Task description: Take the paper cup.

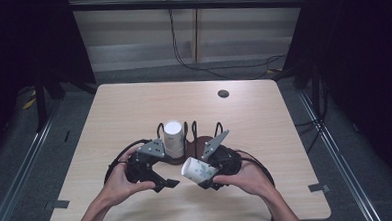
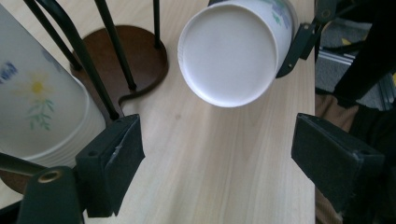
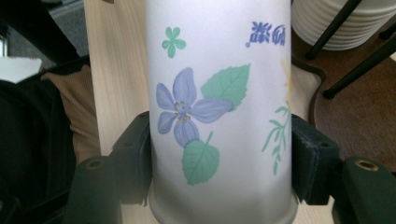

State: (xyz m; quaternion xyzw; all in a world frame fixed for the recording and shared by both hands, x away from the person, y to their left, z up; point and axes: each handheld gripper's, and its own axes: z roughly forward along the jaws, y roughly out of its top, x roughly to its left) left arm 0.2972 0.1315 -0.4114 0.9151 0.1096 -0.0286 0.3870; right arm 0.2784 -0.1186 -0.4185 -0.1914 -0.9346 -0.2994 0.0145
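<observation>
Paper cup (image 1: 197, 170) with a flower print is clamped in the right gripper (image 1: 205, 176), lying on its side in the air just above the desk (image 1: 133, 103), base turned toward the left gripper (image 1: 167, 184). In the right gripper view the pads squeeze the cup's wall from both sides, so that's a solid pinch. Left gripper jaws stand spread wide with nothing between them, just bare desk, and they point at the cup's round white base (image 2: 229, 52)

Progress-wise, my guess: one cup has come away from the stack of cups (image 1: 173, 138) that sits upright in the black wire holder (image 1: 190, 131) on its dark brown base (image 2: 135, 60). Whether it's headed back onto the stack or off somewhere else, can't tell from this. The stack looks like it has plenty of cups in it, rims ribbed one over another. If the plan is a handover, the left gripper hasn't closed on anything yet, so that part's left

Writing: there's a couple of blue characters (image 3: 268, 33) on the cup near its rim, upside down in the right gripper view, and I can't read them. No brand I can make out, just purple flower, green leaves, a bit of yellow
</observation>
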